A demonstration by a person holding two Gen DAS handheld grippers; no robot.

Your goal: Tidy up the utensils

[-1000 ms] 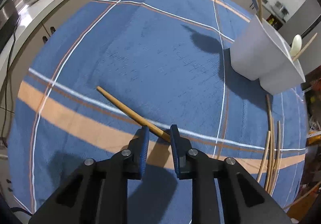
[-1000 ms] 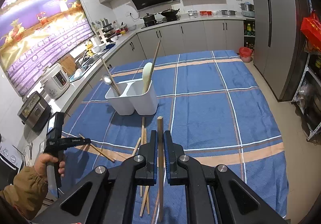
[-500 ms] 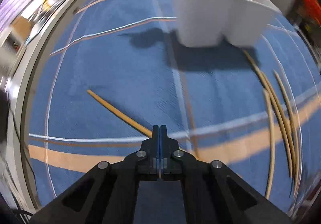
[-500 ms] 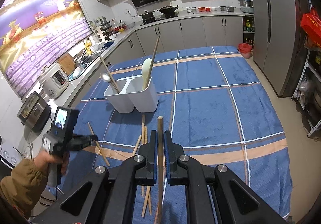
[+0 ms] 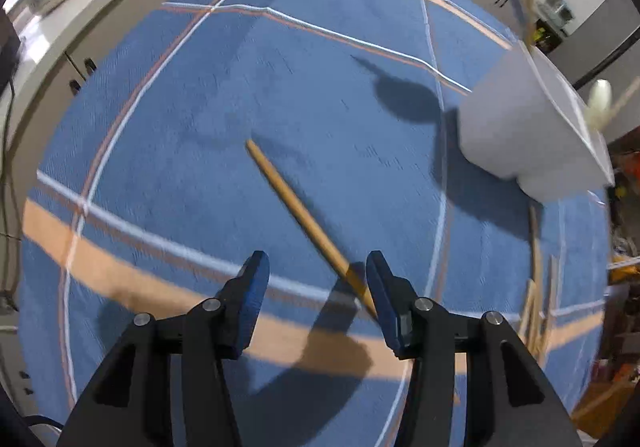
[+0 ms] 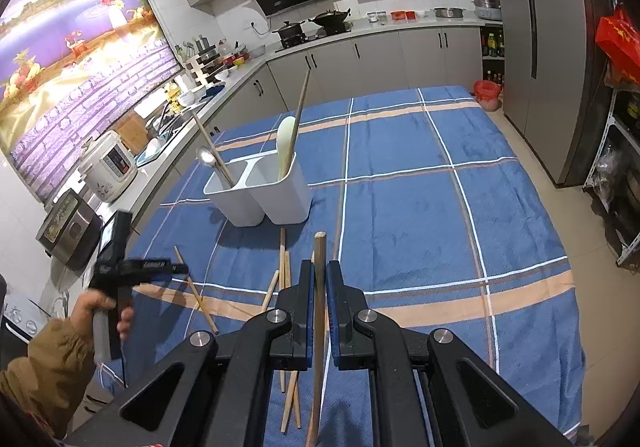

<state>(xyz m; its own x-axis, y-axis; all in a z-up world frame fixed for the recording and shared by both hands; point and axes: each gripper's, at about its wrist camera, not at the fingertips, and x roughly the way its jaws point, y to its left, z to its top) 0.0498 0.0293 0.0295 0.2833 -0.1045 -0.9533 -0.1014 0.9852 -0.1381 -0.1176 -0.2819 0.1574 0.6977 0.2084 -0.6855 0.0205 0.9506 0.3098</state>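
A wooden chopstick (image 5: 304, 219) lies slanted on the blue checked cloth (image 5: 200, 107). Its near end runs between the fingers of my left gripper (image 5: 316, 275), close to the right finger. The jaws are opening and the pads do not press on it. The right wrist view shows that left gripper (image 6: 182, 269) in a hand, low over the same chopstick (image 6: 196, 291). My right gripper (image 6: 319, 267) is shut on another chopstick (image 6: 319, 247) that points forward, raised above the cloth. A white two-part holder (image 6: 260, 195) (image 5: 520, 135) holds a metal spoon (image 6: 206, 157), a cream spoon (image 6: 286, 131) and chopsticks.
Several loose chopsticks (image 6: 285, 271) (image 5: 536, 287) lie on the cloth in front of the holder. A person's hand and brown sleeve (image 6: 48, 351) are at the table's left edge. A counter with a rice cooker (image 6: 108, 167) runs along the left; a fridge stands right.
My left gripper clamped shut and swung toward the holder half a second ago, then swung back and opened wide. The chopstick still lies on the cloth. The right gripper kept still.
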